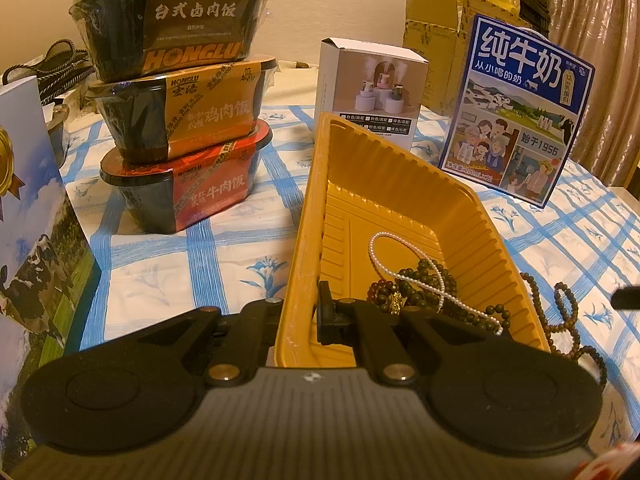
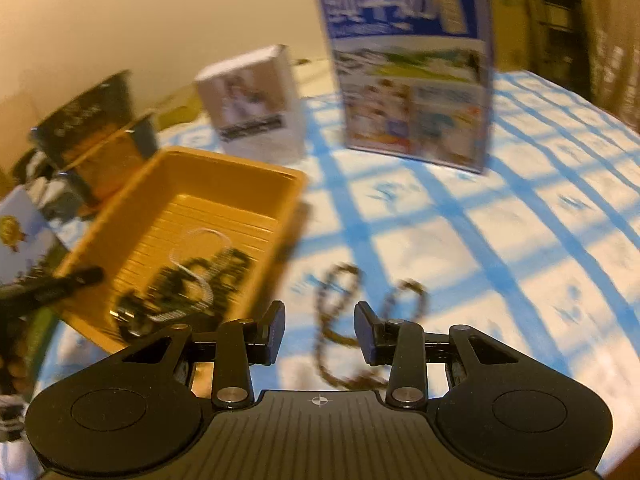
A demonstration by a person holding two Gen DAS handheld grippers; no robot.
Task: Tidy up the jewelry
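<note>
A yellow plastic tray (image 1: 400, 184) lies on the blue-checked tablecloth. My left gripper (image 1: 300, 308) is shut on the tray's left wall, one finger inside and one outside. In the tray's near end lie a white pearl strand (image 1: 384, 252), dark green beads (image 1: 428, 280) and a reddish bead bracelet (image 1: 376, 288). A brown bead string (image 1: 564, 312) lies on the cloth just right of the tray. In the blurred right wrist view, my right gripper (image 2: 320, 332) stands open over that brown bead string (image 2: 340, 320), pads not touching it, with the tray (image 2: 224, 184) to its left.
Three stacked black meal bowls (image 1: 180, 112) stand left of the tray. A white box (image 1: 368, 92) and a blue milk carton (image 1: 516, 112) stand behind it, with cardboard boxes (image 1: 436, 36) further back. A blue cow-print box (image 1: 32, 220) stands at the near left.
</note>
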